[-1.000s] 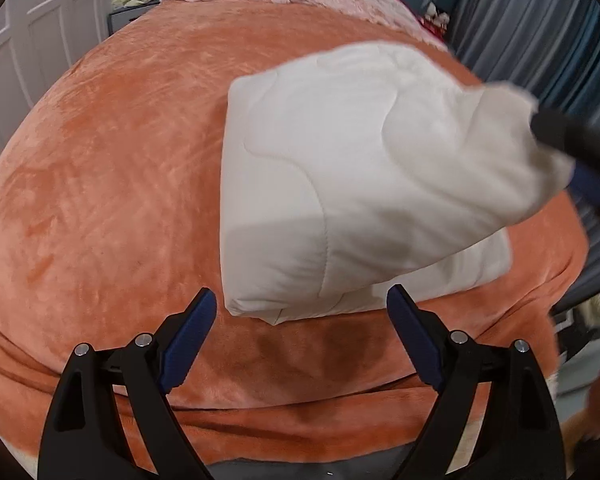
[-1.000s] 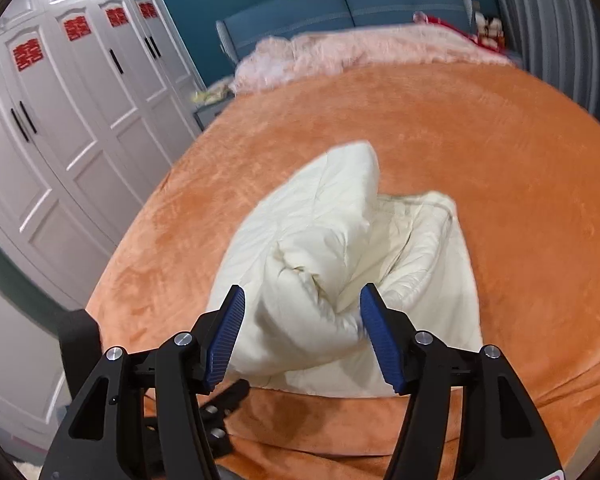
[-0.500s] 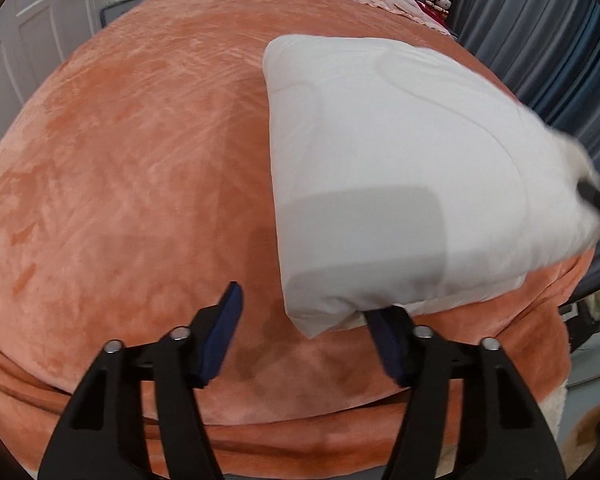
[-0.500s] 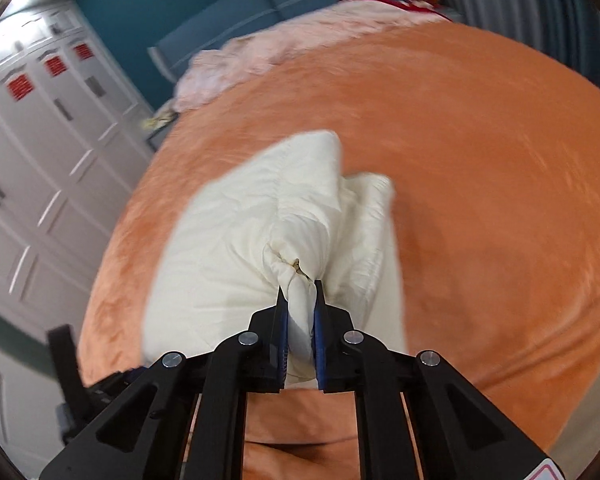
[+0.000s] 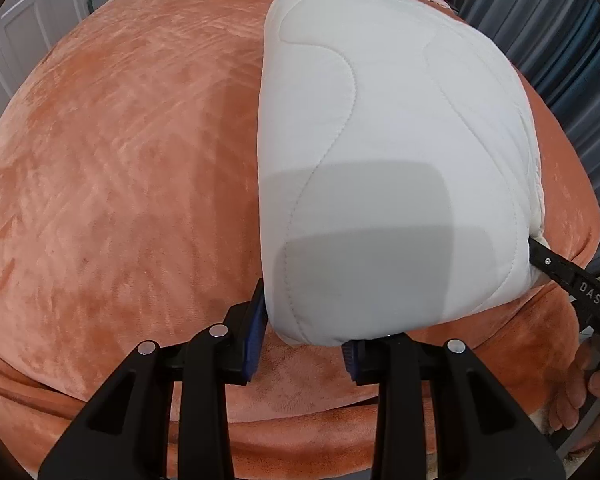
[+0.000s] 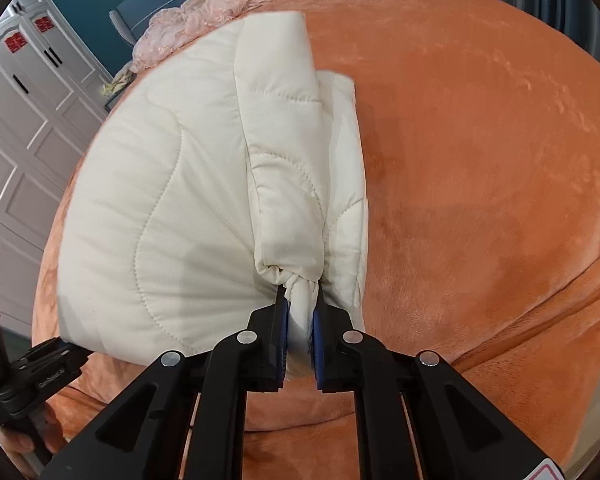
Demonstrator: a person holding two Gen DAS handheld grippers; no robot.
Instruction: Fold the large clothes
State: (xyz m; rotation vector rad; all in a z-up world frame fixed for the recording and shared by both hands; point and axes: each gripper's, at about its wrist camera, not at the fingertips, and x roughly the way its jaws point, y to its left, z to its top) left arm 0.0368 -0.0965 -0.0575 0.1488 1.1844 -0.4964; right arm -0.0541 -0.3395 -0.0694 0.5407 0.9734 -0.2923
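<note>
Cream quilted padding, a large garment or cover (image 6: 172, 208), lies folded into a thick stack near the front edge of a bed under an orange plush blanket (image 6: 480, 140). Which kind of garment it is I cannot tell; no sleeve or collar shows clearly.

Right gripper (image 6: 300, 312): jaws narrow, pinched on a bunched, twisted corner of the cream fabric at the near right of the stack. Grip taken at a corner, probably because a padded layer is too thick to pinch anywhere else and a corner gives control of the whole edge.

Left gripper (image 5: 302, 336): jaws closing around the near left corner of the same stack. Cloth sits between them; the left pad (image 5: 256, 328) looks just against the fabric edge, the right pad is tucked under the corner, so firm contact is uncertain.

Both grippers point steeply down at the near edge, one at each corner. Judged purpose: hold the two corners together so the edge stays level for the next fold or a drag.

Risk: slippery padding may pull out of the left jaws if lifted before they seat.
</note>
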